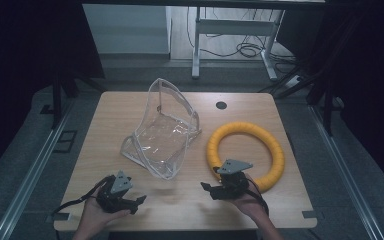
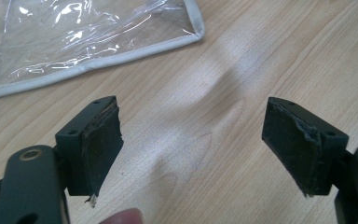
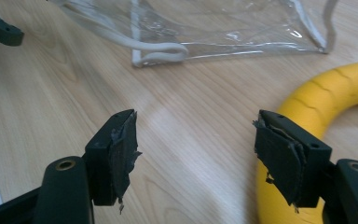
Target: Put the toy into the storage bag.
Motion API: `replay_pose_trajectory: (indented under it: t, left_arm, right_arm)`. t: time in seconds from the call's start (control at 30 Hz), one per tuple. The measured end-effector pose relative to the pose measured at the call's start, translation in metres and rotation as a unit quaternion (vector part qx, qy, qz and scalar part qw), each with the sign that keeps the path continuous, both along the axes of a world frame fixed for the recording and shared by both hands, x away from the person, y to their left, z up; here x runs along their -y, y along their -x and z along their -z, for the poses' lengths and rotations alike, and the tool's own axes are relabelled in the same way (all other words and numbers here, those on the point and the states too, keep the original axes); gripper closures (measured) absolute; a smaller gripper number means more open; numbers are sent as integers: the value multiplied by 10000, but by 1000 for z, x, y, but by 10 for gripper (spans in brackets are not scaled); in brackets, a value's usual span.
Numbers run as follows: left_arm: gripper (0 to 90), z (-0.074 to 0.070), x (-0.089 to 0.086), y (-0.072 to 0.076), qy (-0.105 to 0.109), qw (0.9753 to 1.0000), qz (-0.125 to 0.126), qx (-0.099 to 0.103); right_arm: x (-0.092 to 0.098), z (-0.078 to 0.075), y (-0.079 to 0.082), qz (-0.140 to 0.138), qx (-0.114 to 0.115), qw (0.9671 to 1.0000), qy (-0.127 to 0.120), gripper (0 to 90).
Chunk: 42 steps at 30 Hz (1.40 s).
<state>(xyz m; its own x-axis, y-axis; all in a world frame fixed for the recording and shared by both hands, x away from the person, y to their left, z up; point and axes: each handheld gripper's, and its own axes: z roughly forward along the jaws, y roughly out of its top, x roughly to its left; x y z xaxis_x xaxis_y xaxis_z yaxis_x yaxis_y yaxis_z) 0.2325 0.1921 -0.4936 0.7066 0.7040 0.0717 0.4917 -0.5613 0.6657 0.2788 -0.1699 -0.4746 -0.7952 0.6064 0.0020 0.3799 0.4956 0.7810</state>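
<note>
No readable text, label, brand, number or sign appears on anything in these views.

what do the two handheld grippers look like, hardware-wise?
Both are black. The left gripper and right gripper each have two blocky jaws faced with dark, frayed pads. In the high view each carries a grey three-cornered plate on top, and a black cable trails from the left one. Forearms are bare.

The left gripper (image 2: 193, 144) hangs over the wooden bench (image 2: 261, 56), its jaws spread wide with nothing between them — worn black pads (image 2: 100, 149) face inward. A clear plastic pouch (image 2: 88, 37) lies beyond, grey-edged.
</note>
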Motion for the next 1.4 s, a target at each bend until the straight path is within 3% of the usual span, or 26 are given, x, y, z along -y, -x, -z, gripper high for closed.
replay_pose_trajectory:
  t: [0.23, 0.5, 0.9, 1.4]
  left_arm:
    - [198, 0, 0, 0, 21, 10000, 0, -5]
    - [198, 0, 1, -1, 27, 10000, 3, -5]
    - [197, -1, 2, -1, -1, 10000, 54, -8]
    - [197, -1, 2, -1, -18, 10000, 46, -8]
  right_arm:
    - [7, -11, -10, -79, -142, 9993, 342, 294]
    - [10, -19, -22, -259, -359, 9957, 809, 290]
    - [16, -24, -37, -322, -682, 9909, 1115, 285]
    - [31, -27, -50, -225, -859, 9865, 1375, 283]
